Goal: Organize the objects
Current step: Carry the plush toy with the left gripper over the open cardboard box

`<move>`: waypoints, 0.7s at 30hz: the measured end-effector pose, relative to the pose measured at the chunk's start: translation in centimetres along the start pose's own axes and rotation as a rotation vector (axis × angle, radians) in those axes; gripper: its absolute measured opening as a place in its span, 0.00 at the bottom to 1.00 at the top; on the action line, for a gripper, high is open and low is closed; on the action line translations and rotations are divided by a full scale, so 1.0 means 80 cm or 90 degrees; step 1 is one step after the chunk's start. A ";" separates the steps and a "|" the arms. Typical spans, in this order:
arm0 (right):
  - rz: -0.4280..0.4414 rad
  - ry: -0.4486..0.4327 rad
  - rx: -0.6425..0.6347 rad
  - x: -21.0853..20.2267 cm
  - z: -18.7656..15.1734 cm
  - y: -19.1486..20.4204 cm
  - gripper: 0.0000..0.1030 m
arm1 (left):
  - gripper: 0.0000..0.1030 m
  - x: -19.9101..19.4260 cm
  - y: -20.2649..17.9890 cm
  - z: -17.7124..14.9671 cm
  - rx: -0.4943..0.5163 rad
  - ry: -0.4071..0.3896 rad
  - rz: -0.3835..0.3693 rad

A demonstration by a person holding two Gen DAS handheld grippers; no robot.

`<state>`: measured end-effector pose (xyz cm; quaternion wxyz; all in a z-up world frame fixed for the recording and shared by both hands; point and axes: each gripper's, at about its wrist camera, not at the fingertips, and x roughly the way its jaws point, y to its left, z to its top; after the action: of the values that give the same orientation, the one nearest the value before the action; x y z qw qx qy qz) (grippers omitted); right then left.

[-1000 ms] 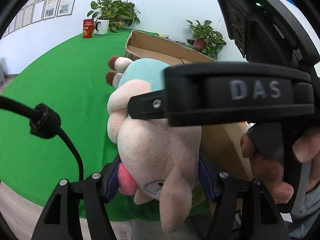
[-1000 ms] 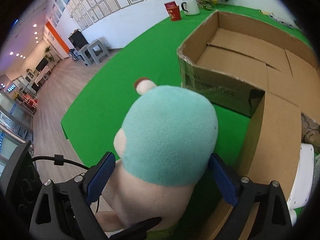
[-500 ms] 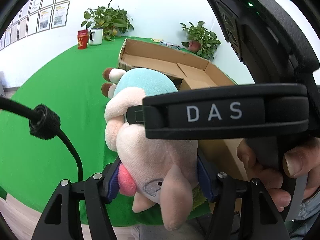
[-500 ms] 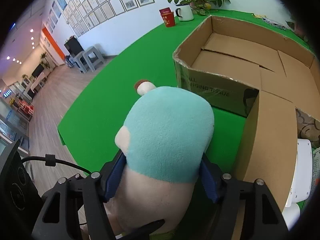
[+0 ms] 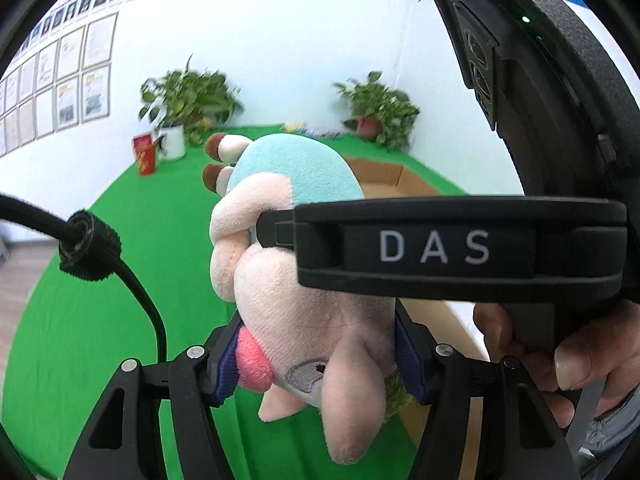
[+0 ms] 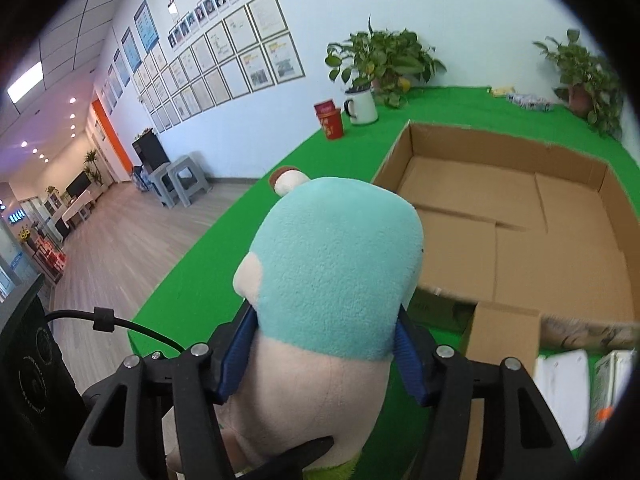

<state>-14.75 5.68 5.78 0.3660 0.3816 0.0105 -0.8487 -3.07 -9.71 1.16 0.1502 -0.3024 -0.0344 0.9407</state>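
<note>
Blue-padded left gripper [image 5: 316,354] and right gripper [image 6: 322,356] both pinch the plush toy [image 6: 336,264], held in the air. Since a second ago the view has risen: cardboard box [image 6: 520,216] interior now open ahead on the green surface [image 6: 360,144]. Likely carrying toward a drop into it.

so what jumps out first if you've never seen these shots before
The plush toy with its teal back fills the middle of both views, clamped by the left claw and the right claw at once. Behind it to the right, an open cardboard box sits on the green table cover, with a red cup and potted plants at the far edge.
</note>
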 end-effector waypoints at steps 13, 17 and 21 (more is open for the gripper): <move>-0.070 -0.075 -0.017 0.007 0.122 -0.037 0.59 | 0.59 0.080 0.016 0.162 0.045 -0.054 -0.080; -0.065 -0.064 0.010 0.023 0.124 -0.057 0.59 | 0.59 0.120 0.024 0.182 0.039 -0.018 -0.082; -0.051 -0.027 0.033 0.055 0.122 -0.078 0.59 | 0.59 0.166 0.041 0.177 -0.002 0.030 -0.094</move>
<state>-26.88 4.67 8.15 0.3217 0.3718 -0.0042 -0.8708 -22.38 -8.41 4.78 0.2193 -0.3215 -0.0546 0.9195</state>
